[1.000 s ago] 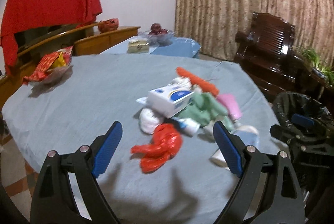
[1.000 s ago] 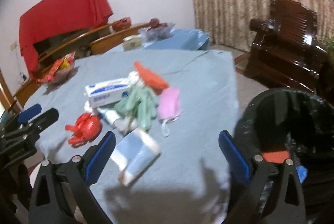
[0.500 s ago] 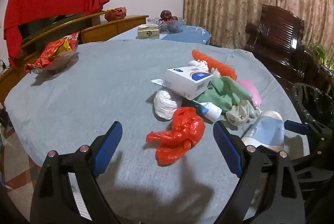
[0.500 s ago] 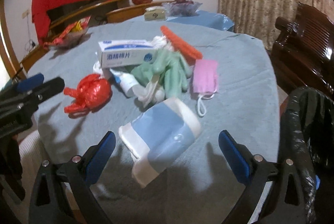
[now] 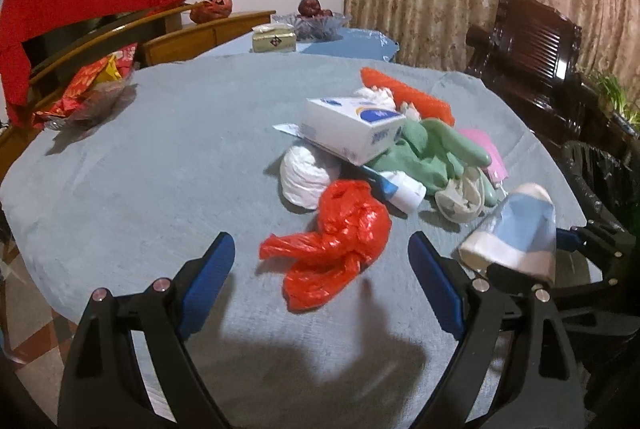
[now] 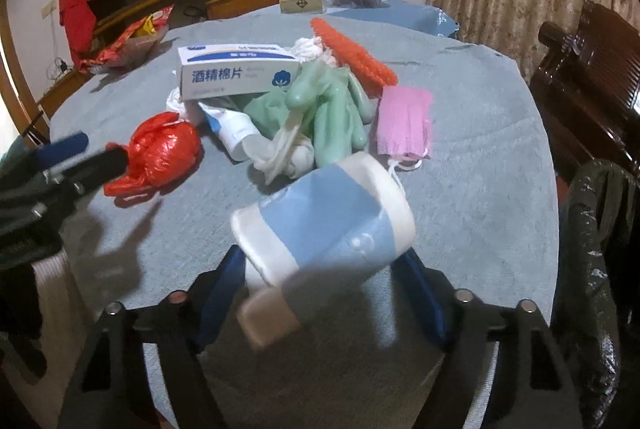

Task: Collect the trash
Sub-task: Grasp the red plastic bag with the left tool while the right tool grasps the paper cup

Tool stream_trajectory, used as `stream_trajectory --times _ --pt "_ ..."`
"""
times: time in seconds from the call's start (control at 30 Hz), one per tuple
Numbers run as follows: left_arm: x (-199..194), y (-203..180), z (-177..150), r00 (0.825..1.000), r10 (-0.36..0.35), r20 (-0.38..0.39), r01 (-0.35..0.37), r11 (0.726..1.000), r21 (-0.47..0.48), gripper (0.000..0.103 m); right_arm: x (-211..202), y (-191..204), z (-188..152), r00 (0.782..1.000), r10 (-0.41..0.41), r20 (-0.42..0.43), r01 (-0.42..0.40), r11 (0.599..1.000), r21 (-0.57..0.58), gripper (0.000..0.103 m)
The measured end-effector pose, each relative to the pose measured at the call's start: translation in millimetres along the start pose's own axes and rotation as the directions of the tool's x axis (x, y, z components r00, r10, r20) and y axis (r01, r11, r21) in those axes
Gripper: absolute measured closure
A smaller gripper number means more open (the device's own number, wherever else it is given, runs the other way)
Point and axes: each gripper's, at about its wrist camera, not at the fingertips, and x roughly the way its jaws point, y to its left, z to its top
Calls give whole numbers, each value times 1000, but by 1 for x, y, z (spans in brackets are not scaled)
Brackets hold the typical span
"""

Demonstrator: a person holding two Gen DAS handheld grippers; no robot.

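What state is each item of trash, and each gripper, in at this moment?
Paper cup: on its side, between the closing right gripper jaws.
Red plastic bag: crumpled, untouched.
Left gripper: open, empty, bag ahead.
Swab box: closed, atop the pile.
Pink mask: flat on cloth.

Compared with a second ago, the right gripper (image 6: 320,277) is lower and nearer the blue-and-white container (image 6: 324,225); its formerly wide jaws are closing, the container now between the fingers.
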Motion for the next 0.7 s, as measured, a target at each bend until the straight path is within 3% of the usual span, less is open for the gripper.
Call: stream_trajectory --times 0.2,0.37,0.43,0.5,0.7 --pt "20 -3 -3 999 9 -37 -9 1000 11 26 -8 -13 5 1000 -7 17 7 1000 31 34" --pt "40 -6 -10 996 -9 -89 10 1000 12 46 -14 -21 10 999 -13 34 11 998 68 34" --pt "40 -8 -10 996 -18 -92 19 1000 18 67 -16 -23 12 999 -14 39 11 997 78 34" --pt "38 -10 -10 995 -30 -94 33 999 27 78 -18 -25 13 999 -16 45 13 996 83 34" --pt "25 -13 -2 997 -48 -67 50 998 25 87 -32 -32 19 997 -22 80 13 994 109 34"
